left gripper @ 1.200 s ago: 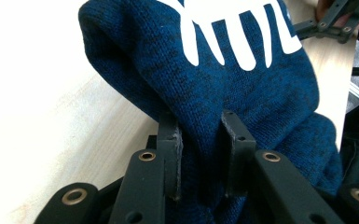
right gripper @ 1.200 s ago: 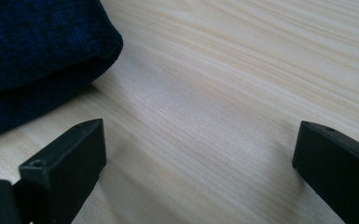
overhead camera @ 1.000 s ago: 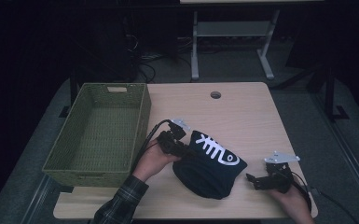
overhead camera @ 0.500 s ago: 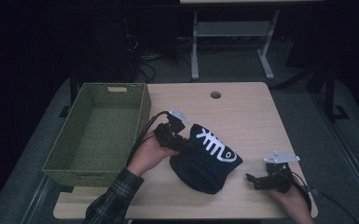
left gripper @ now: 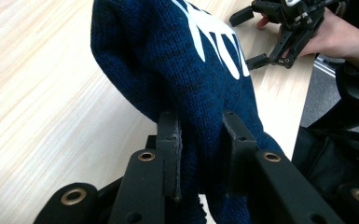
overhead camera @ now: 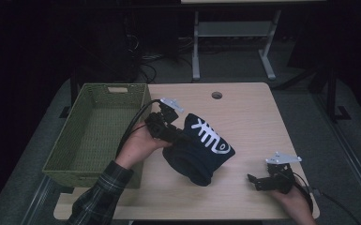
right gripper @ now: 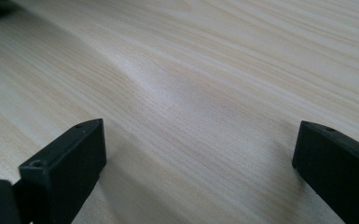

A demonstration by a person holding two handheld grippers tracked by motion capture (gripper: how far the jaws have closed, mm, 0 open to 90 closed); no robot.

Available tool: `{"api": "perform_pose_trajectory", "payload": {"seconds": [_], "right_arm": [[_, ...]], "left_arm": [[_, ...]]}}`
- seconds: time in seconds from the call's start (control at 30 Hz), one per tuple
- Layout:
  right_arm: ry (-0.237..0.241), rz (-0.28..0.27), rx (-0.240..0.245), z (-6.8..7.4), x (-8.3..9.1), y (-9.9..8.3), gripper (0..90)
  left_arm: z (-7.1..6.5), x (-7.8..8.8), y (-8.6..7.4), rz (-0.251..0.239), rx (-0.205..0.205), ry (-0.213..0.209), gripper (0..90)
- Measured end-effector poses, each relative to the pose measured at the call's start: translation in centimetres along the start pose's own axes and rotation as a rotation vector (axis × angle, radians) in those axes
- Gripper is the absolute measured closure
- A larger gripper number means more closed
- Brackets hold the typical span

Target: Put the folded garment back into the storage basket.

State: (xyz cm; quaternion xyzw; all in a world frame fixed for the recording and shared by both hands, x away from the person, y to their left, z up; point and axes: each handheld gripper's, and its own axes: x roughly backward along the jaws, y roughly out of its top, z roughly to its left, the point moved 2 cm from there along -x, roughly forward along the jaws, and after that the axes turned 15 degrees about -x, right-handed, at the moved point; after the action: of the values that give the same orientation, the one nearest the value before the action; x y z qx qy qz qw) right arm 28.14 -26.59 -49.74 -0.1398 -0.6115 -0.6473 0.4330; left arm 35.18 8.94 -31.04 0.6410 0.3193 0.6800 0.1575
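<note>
The pale wooden counter carries everything here, and its biggest tenant is the green woven rectangular basket, open-topped and sitting along the counter's left edge, handy for a drop-in.

Just right of that basket hangs the dark blue knitted beanie with a white fish-skeleton design, and I'd say it's bound for the basket, though that's a judgement. It's lifted at its basket-side edge, and the far end droops down toward the wood; whether that end touches the counter is hard to tell from above.

The left tongs sit right beside the basket's near corner, clamped on the beanie. The left gripper view makes it plain: knit fabric bunched between the two black jaws, pinched near the rim so the hat dangles freely.

Well away from the basket, at the counter's front right corner, the right tongs wait low over bare wood, jaws standing wide apart with nothing between them. Parked out of the way, it looks like.

What's hard to read? The basket's inside is dim, though no contents show. The beanie's opening folds under itself, hidden. The room beyond the counter is near black, just a white desk frame and some cables.
</note>
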Motion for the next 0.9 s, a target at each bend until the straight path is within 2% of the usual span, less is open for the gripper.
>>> {"api": "perform_pose_trajectory", "payload": {"seconds": [0.13,0.47,0.6,0.9], "right_arm": [[0.000,-0.002,0.001,0.0,0.0,0.0,2.4],[0.000,-0.002,0.000,0.0,0.0,0.0,2.4],[0.000,-0.002,0.000,0.0,0.0,0.0,2.4],[-0.001,-0.005,-0.002,0.0,0.0,0.0,2.4]], "left_arm": [[0.4,1.5,0.1,0.011,0.009,-0.007,72.6],[1.2,6.4,0.5,0.003,0.034,0.000,72.4],[1.7,8.2,0.3,0.017,0.044,0.014,72.4],[2.3,11.1,-0.5,0.007,0.086,0.022,72.4]]}}
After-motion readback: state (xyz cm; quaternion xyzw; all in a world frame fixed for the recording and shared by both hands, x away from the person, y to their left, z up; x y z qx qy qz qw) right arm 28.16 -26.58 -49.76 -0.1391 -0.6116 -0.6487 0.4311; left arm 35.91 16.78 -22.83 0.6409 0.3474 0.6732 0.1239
